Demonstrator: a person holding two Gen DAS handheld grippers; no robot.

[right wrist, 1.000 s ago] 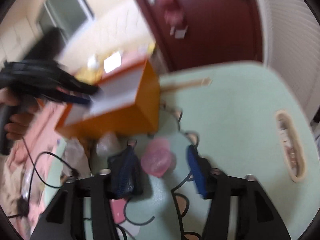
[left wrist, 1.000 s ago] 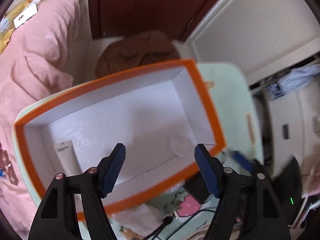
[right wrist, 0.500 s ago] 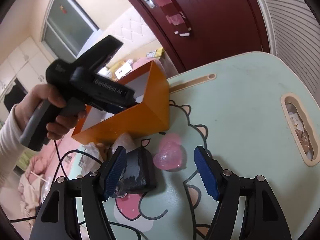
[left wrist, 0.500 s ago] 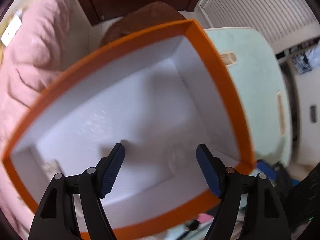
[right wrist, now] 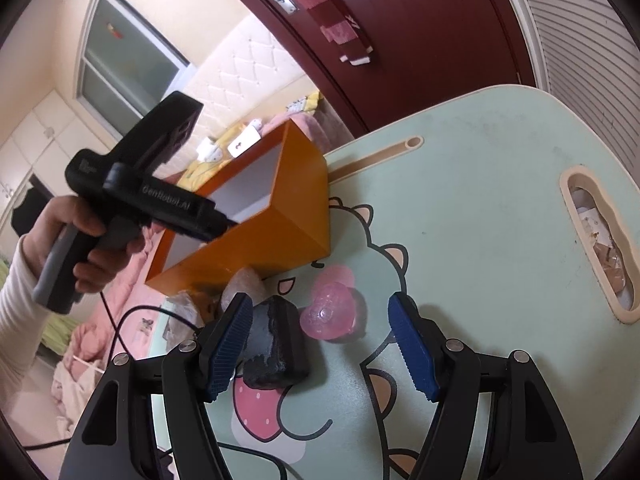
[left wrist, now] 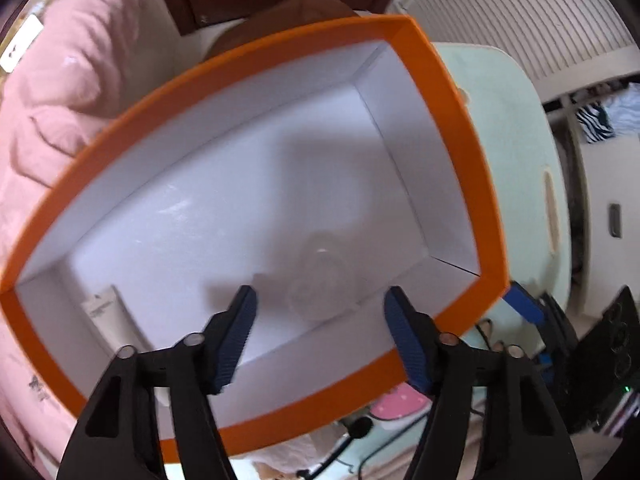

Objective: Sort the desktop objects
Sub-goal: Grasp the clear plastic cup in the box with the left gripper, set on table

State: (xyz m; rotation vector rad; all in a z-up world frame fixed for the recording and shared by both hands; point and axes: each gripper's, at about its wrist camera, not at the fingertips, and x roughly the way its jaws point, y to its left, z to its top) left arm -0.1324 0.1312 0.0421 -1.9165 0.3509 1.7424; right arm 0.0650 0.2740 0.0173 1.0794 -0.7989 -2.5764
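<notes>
An orange box [left wrist: 452,92] with a white inside fills the left wrist view. A clear round container [left wrist: 320,286] and a white tube [left wrist: 106,316] lie in it. My left gripper [left wrist: 320,334] is open and empty, its tips over the box's near part. In the right wrist view the box [right wrist: 280,236] stands on the green table, with the left gripper's body [right wrist: 160,196] above it. My right gripper [right wrist: 320,342] is open and empty, just above a pink heart-shaped case [right wrist: 330,314]. A dark grey block [right wrist: 276,346] lies by its left finger.
The pale green cartoon-print table [right wrist: 480,220] has a handle slot [right wrist: 600,248] at the right. Crumpled clear wrappers [right wrist: 240,288] and a black cable [right wrist: 132,316] lie left of the block. A pink quilt [left wrist: 52,92] lies beyond the box; a dark red door [right wrist: 400,32] stands behind.
My left gripper has moved in over the box, whose inside now fills its view. My right gripper has steadied over the pink case; the blur is gone.
</notes>
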